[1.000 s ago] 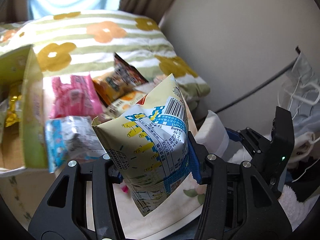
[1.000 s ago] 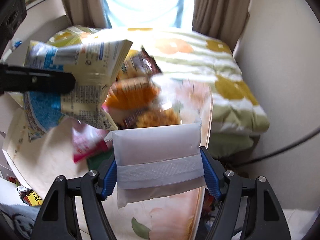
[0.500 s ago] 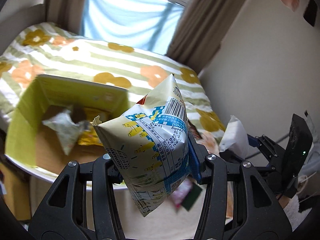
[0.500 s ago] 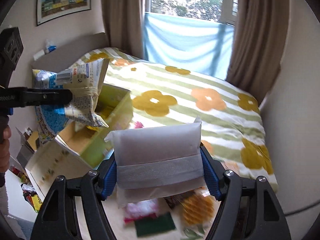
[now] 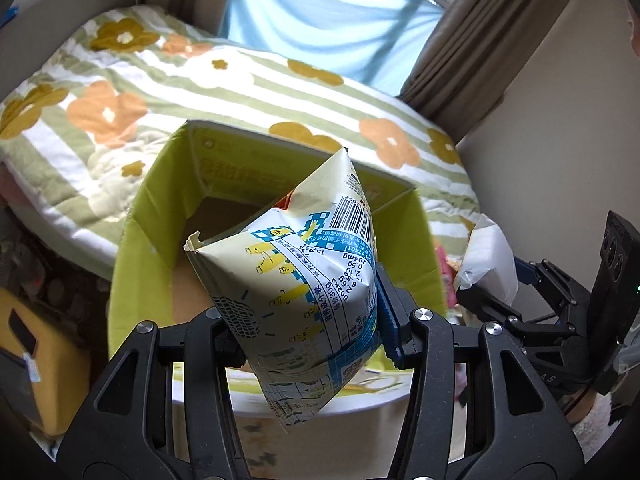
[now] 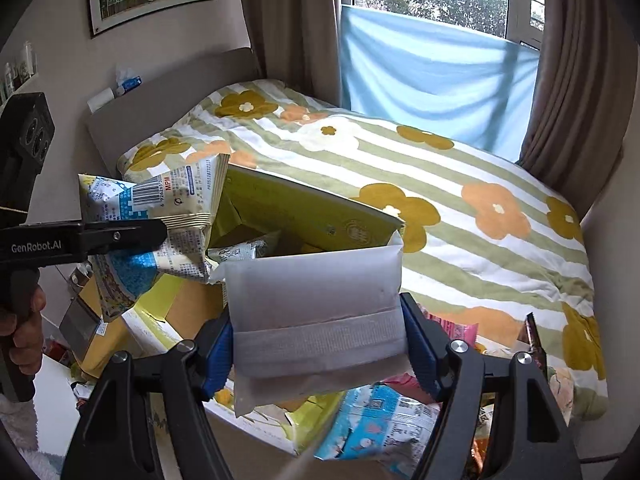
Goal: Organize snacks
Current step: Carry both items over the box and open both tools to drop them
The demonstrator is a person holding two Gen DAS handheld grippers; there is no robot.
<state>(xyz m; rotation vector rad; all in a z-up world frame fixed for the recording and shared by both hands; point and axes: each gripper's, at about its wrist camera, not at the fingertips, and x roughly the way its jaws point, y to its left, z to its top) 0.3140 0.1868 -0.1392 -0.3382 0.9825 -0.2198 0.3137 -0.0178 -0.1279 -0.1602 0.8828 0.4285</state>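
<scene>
Box (image 5: 276,184) sits before the bed (image 6: 460,184); my left bag (image 5: 304,280) hangs over it, my right packet (image 6: 316,300) near its right side.

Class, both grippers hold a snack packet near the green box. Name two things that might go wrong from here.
1. The cream snack bag in the left gripper hangs over the green box by one end; it may swing and catch the rim.
2. The white packet in the right gripper sits close beside that bag, so the two might collide over the box.
</scene>
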